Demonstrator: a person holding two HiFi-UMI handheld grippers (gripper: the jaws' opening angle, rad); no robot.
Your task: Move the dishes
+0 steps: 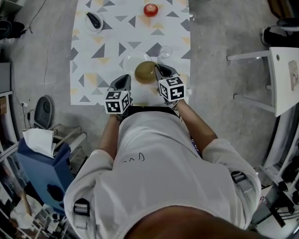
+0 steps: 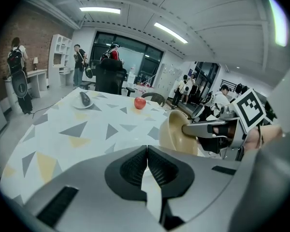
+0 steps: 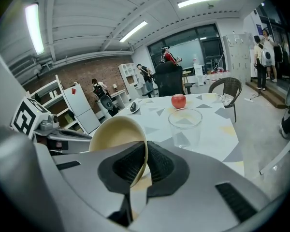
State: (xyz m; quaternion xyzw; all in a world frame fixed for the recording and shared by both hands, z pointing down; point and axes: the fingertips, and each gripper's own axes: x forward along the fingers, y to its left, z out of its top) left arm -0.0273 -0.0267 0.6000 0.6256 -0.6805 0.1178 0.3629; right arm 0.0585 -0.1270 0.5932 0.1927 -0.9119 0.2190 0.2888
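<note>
Right now, head view: patterned table with a tan bowl near its front edge, overlapping the near side of a white plate. Right gripper is at the bowl's right rim, left gripper just beside the bowl on its left. Glass sits just behind the right gripper. Apple and a small dish with a dark item on it are at the far end, well apart.

Left gripper view: left gripper pads meet, nothing visibly gripped between them. Bowl is tilted to the right of it, with the right gripper on its rim. Apple and small dish far back.

Right gripper view: right gripper is clamped on the bowl rim, one pad inside, one outside; the bowl is tipped, its opening facing left. Can't tell if it touches the plate. Glass upright just beyond, apple behind it.
</note>
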